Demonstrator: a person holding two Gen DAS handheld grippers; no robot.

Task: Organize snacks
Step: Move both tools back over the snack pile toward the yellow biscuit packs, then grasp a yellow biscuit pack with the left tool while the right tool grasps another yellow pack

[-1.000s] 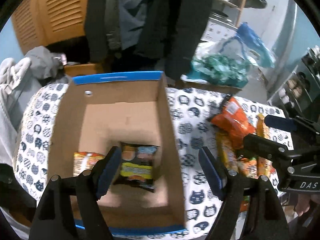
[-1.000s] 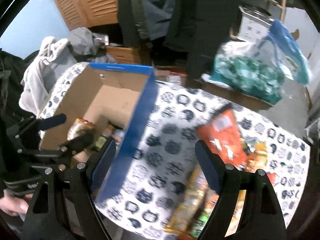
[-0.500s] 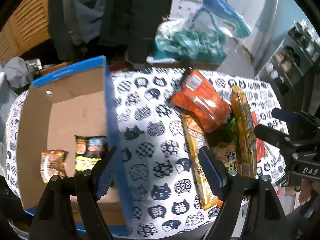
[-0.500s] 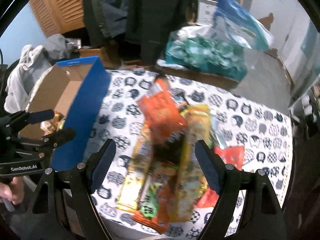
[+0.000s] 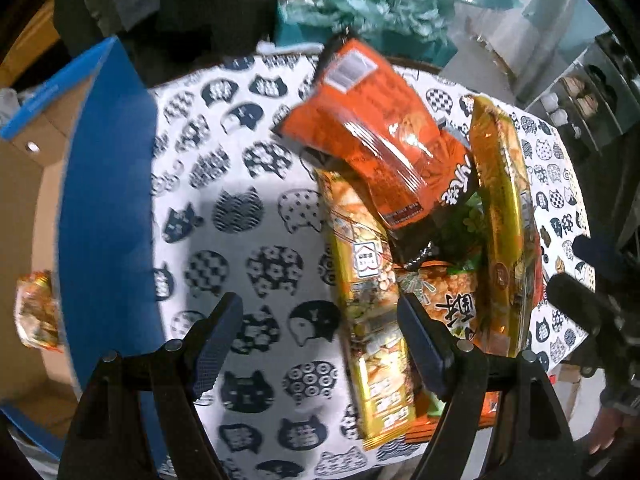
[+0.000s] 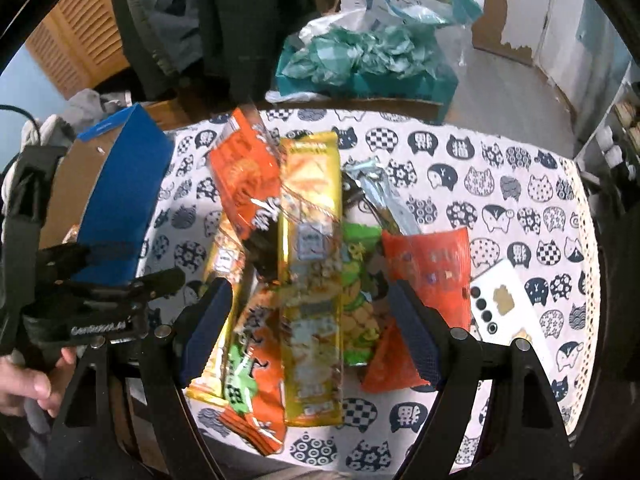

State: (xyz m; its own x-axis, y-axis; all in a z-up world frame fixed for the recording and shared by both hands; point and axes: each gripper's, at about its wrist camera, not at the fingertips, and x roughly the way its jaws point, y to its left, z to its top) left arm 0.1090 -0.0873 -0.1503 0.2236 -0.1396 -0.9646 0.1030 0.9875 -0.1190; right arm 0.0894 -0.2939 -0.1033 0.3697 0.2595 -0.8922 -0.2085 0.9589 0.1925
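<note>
A pile of snack packs lies on the cat-print table: an orange bag [image 5: 372,128] [image 6: 244,176] on top, two long gold packs [image 5: 368,304] [image 5: 502,216], a green pack [image 6: 360,280] and a red-orange pouch [image 6: 424,276]. The blue-edged cardboard box [image 5: 104,216] [image 6: 120,196] stands at the left, with a small snack pack [image 5: 36,312] inside. My left gripper [image 5: 320,344] is open and empty above the table, left of the pile. My right gripper [image 6: 308,328] is open and empty above the pile's near end.
A white phone [image 6: 508,304] lies on the table right of the pile. A teal box with bagged stuff [image 6: 360,60] stands behind the table, beside hanging dark coats [image 6: 224,20]. The table's near edge [image 6: 340,456] runs below the right gripper.
Both grippers have swung right, from over the box to the snack pile. They stay open and empty. The box has slid to the left edge of both views.
</note>
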